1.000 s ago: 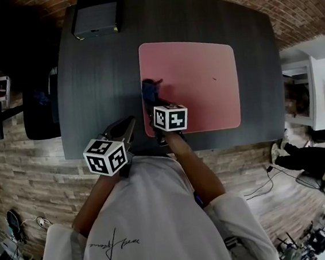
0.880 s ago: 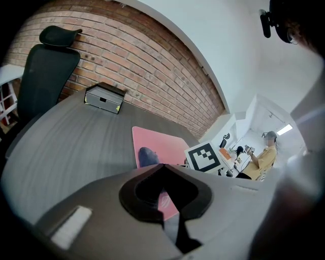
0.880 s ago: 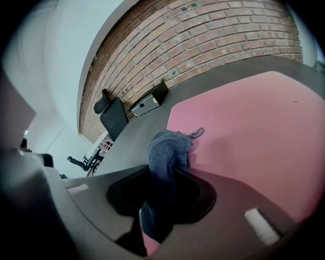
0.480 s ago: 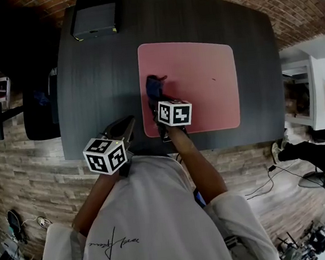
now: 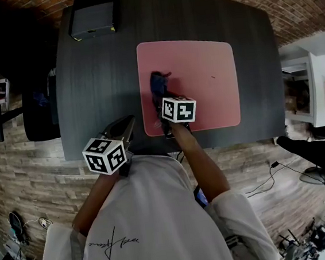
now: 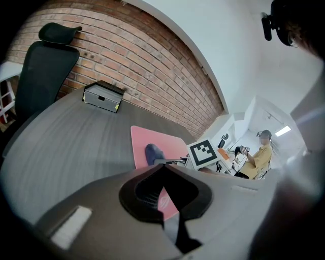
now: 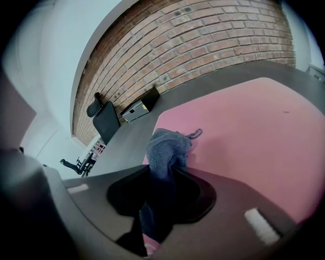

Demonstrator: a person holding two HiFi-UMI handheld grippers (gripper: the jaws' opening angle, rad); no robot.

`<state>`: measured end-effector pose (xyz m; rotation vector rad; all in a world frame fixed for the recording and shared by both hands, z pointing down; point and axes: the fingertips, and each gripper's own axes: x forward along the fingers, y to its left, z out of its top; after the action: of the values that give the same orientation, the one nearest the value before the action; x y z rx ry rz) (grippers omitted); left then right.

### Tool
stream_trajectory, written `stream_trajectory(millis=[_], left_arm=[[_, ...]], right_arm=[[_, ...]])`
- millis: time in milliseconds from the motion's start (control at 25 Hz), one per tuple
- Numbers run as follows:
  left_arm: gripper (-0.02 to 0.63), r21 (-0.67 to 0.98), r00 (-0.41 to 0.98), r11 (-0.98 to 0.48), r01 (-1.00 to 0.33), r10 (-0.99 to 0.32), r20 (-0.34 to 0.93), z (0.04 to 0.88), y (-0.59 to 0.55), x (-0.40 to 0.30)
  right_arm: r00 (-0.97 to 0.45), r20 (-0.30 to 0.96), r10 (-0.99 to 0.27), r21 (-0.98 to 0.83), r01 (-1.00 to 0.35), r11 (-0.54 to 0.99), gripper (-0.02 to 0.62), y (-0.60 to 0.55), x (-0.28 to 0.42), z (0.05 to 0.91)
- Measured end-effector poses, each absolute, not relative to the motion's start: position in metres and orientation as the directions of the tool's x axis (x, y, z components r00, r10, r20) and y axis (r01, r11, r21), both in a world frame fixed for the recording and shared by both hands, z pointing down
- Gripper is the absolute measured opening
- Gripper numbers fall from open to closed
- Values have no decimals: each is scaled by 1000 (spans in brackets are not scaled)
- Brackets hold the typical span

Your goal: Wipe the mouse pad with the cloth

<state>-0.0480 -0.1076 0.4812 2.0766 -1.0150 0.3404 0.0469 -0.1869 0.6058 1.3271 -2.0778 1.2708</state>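
A pink mouse pad (image 5: 203, 76) lies on the dark desk (image 5: 99, 75). My right gripper (image 5: 162, 100) is shut on a blue cloth (image 5: 158, 85), which presses on the pad's left part. In the right gripper view the cloth (image 7: 165, 150) bunches up between the jaws over the mouse pad (image 7: 254, 137). My left gripper (image 5: 128, 123) hovers at the desk's near edge, left of the pad, shut with nothing in it. The left gripper view shows the mouse pad (image 6: 162, 144), the cloth (image 6: 153, 152) and the right gripper's marker cube (image 6: 203, 152) ahead.
A grey box (image 5: 91, 15) stands at the desk's far left corner. A black office chair (image 5: 36, 105) sits left of the desk. A brick wall runs behind the desk. A white shelf unit (image 5: 320, 92) is at the right. A person (image 6: 256, 157) sits far off.
My right gripper has slid the cloth to the right and slightly away across the pad's left part. The left gripper has stayed in place.
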Motion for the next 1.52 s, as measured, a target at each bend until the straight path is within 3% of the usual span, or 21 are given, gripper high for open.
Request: stream_trajectory(millis=[1520], left_arm=[[6, 536, 646, -375, -757, -551, 528, 479, -107, -51]], right_arm=[[-402, 723, -561, -460, -887, 43, 112, -201, 116, 613]])
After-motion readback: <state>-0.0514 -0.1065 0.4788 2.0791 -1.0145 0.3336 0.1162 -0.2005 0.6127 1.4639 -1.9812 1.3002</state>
